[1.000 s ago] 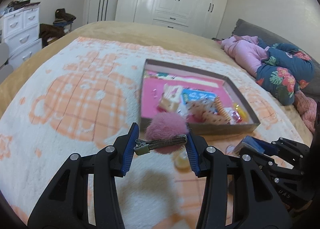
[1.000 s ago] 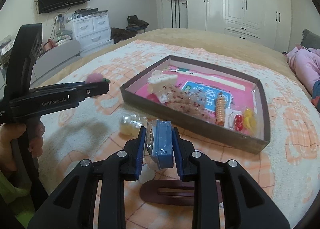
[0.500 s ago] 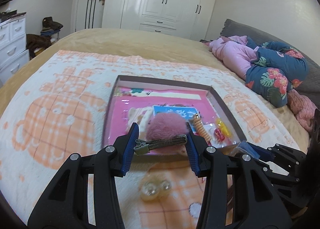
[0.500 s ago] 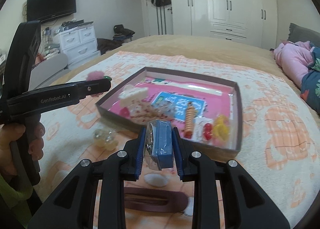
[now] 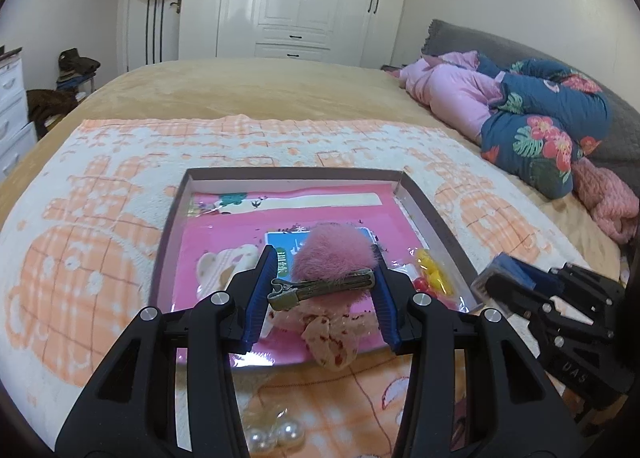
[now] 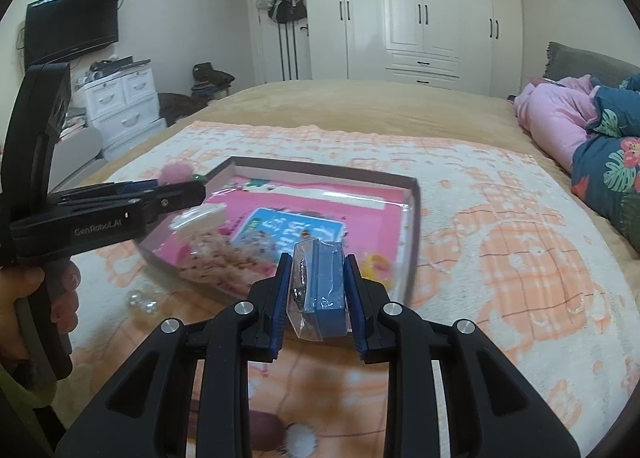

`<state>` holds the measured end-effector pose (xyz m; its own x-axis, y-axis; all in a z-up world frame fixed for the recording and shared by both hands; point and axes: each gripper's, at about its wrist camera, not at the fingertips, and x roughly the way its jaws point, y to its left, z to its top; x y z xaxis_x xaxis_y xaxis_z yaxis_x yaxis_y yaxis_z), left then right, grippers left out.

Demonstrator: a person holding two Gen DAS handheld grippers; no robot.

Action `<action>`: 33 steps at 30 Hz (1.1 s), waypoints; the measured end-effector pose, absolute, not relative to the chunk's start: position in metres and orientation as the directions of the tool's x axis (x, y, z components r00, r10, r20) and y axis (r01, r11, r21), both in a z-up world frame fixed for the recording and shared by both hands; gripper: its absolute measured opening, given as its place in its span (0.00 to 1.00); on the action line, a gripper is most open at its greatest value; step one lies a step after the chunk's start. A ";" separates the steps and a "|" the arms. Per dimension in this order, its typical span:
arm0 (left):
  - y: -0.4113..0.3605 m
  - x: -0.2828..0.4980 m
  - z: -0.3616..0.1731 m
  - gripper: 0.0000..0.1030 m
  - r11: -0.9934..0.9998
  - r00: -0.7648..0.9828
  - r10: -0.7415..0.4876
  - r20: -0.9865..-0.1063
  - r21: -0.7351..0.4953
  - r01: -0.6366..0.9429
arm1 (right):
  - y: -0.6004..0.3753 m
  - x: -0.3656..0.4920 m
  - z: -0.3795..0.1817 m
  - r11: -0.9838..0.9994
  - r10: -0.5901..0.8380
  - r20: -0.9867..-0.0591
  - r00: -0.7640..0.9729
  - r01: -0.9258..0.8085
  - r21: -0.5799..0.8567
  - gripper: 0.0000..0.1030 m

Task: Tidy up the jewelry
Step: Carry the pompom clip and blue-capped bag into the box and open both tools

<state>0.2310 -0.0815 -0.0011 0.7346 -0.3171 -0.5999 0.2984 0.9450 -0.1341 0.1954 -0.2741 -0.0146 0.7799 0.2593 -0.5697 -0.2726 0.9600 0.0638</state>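
left tool grips pompom clip | right tool grips blue packet | right view only: hand

Brown clip mostly hidden behind right tongs; tray blurred.

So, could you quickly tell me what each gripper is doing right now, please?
Left gripper: closed on the pink pom-pom hair clip.
Right gripper: closed on the small blue packet in clear wrap.
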 end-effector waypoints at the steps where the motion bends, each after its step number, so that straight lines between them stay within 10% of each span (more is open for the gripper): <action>1: -0.083 0.234 -0.002 0.36 0.945 0.732 -0.314 -0.604 -0.129 0.299 | -0.277 0.198 -0.016 0.962 0.254 -0.572 0.780 -0.267 0.064 0.24; 33: -0.085 0.278 -0.051 0.36 0.951 0.650 -0.294 -0.701 -0.143 0.276 | -0.270 0.294 -0.061 0.977 0.186 -0.663 0.725 -0.211 0.043 0.25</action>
<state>0.2783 -0.0855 -0.0514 0.6495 -0.2938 -0.7013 0.2759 0.9505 -0.1427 0.2938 -0.2703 -0.0614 0.7249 0.1859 -0.6633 -0.2109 0.9765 0.0432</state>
